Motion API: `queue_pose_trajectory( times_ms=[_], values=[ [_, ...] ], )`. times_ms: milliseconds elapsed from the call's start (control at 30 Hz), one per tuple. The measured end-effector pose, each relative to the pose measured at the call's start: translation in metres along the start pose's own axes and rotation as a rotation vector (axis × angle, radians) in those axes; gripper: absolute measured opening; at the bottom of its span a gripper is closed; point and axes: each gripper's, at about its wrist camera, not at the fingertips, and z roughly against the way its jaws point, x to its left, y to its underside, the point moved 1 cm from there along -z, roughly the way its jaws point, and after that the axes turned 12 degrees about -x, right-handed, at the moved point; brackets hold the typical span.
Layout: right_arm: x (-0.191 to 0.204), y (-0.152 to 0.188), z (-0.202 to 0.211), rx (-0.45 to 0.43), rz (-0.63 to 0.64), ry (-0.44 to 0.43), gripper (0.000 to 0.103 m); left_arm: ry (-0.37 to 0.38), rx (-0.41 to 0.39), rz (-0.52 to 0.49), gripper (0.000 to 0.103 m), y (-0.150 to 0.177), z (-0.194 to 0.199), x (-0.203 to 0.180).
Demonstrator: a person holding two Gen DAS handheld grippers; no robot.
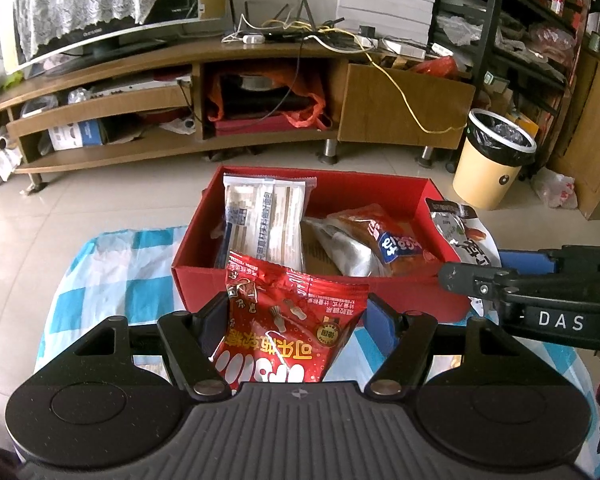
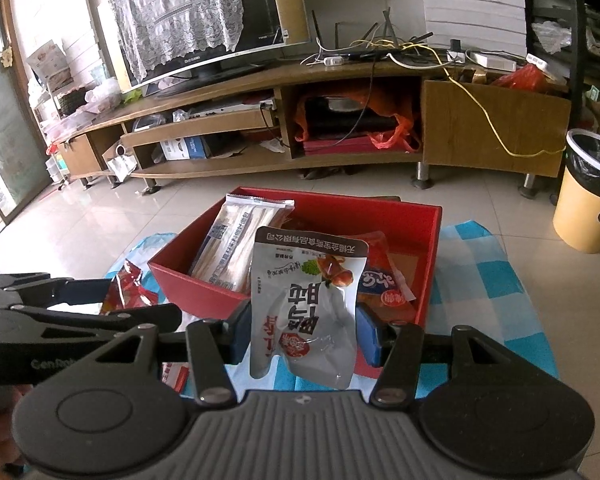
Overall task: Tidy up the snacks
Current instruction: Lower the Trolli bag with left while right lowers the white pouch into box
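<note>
Left tool (image 1: 296, 316) clenched on the red candy bag (image 1: 292, 332), held just short of the red box (image 1: 260, 284). Right tool (image 2: 304, 336) grips the grey pouch (image 2: 308, 304) at the box's near wall, seemingly above it. Inside, white packet (image 1: 260, 220) at eleven o'clock, orange packet (image 1: 380, 236) at one.

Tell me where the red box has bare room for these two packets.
In the red box, bare cardboard floor shows by the right wall, behind the orange packet. The left side is crowded by the tall white packet. The left gripper holds the red packet; the right gripper holds the grey pouch.
</note>
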Motion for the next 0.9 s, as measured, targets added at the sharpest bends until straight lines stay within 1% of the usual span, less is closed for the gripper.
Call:
queue_pose_trajectory(
  times_ms=[633, 900],
  values=[
    [-0.012, -0.010, -0.008, -0.012, -0.015, 0.021, 0.049, -0.014, -0.019, 0.015, 0.076, -0.011, -0.012, 0.003],
    [-0.019, -0.014, -0.017, -0.014, -0.020, 0.031, 0.049, -0.006, -0.020, 0.013, 0.076, -0.017, -0.024, -0.003]
  ],
)
